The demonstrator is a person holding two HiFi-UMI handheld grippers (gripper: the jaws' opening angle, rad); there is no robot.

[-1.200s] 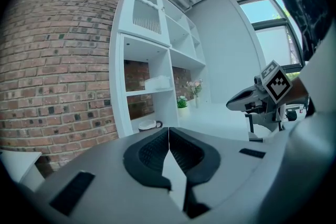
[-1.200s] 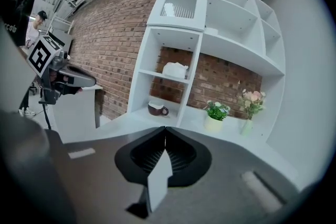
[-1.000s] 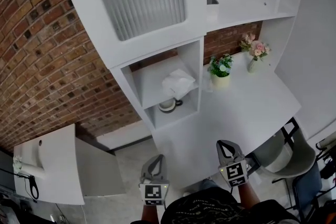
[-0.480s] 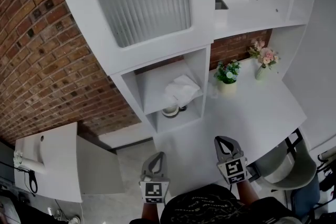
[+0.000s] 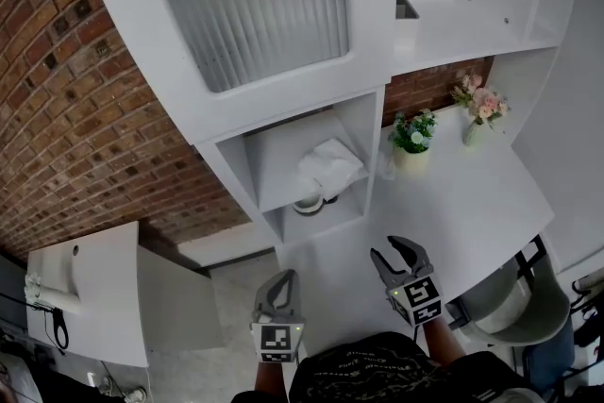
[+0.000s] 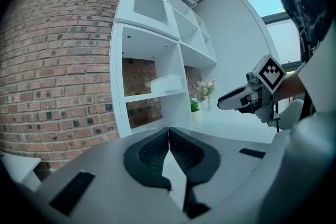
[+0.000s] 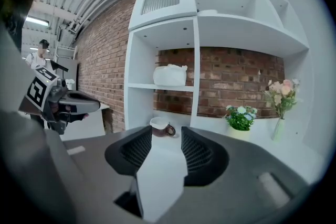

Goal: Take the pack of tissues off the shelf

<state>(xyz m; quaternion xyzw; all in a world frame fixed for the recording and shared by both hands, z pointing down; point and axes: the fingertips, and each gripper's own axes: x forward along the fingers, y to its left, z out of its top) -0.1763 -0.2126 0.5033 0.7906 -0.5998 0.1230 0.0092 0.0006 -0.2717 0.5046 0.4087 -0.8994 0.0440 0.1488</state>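
Up-frame from both grippers, the pack of tissues (image 5: 328, 167) lies on the middle shelf (image 5: 278, 179), long side across the opening. The right gripper (image 5: 396, 250) seems nearer; its empty jaws have just been opening and stand slightly spread. The left gripper (image 5: 281, 278) is pressed together.

White soft tissue pack (image 5: 329, 168) lying on open shelf (image 7: 143, 86), untouched.

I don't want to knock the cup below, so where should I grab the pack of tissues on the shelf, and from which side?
Probably pinch the pack of tissues at its near front edge, which looks soft, coming in level through the open front of the shelf. The shelf is closed on both sides there, and the pack lies flat on the board, above the cup.
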